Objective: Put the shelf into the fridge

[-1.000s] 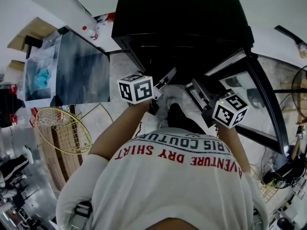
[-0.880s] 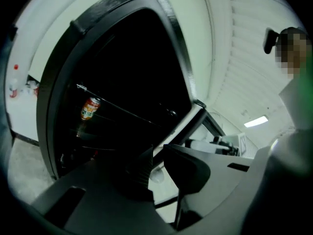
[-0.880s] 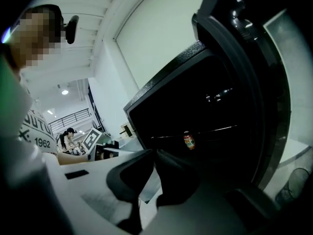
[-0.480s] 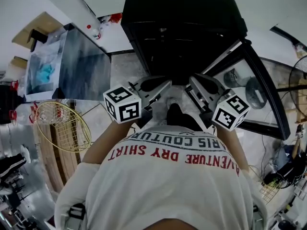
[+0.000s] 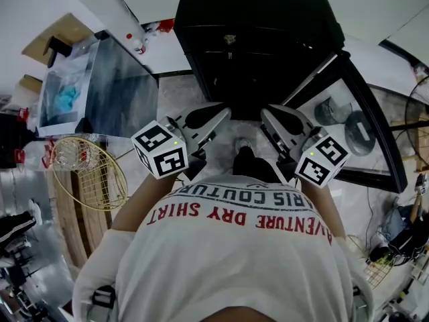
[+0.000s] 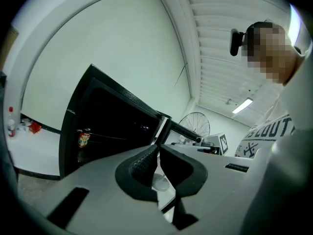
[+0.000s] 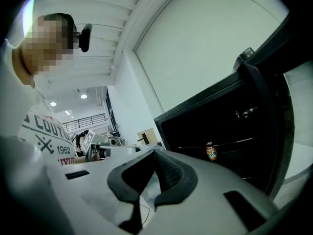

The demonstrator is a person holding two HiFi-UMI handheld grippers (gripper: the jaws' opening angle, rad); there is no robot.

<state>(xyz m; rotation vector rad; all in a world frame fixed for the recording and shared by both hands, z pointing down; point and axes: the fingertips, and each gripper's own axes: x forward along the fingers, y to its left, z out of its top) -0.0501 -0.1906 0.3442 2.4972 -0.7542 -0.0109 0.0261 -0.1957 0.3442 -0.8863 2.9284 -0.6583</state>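
left hand-held gripper (image 5: 213, 117) and right hand-held gripper (image 5: 270, 117) both closed, empty; fridge (image 5: 261, 19) open at 12 o'clock: spread jaws before any grasp.

The fridge (image 5: 261, 12) is a tall black box, dark inside, standing upright straight ahead of both pairs of jaws and clear of them. Its glass door (image 5: 355, 113) is swung wide open, out past the right gripper (image 5: 268, 115). The shelf (image 6: 117, 137) is already in there. It's just a thin pale line running level across the dark inside, well beyond the tips. It sits off to the left of the left gripper (image 6: 158, 151) and off to the right of the right one, and neither touches it.
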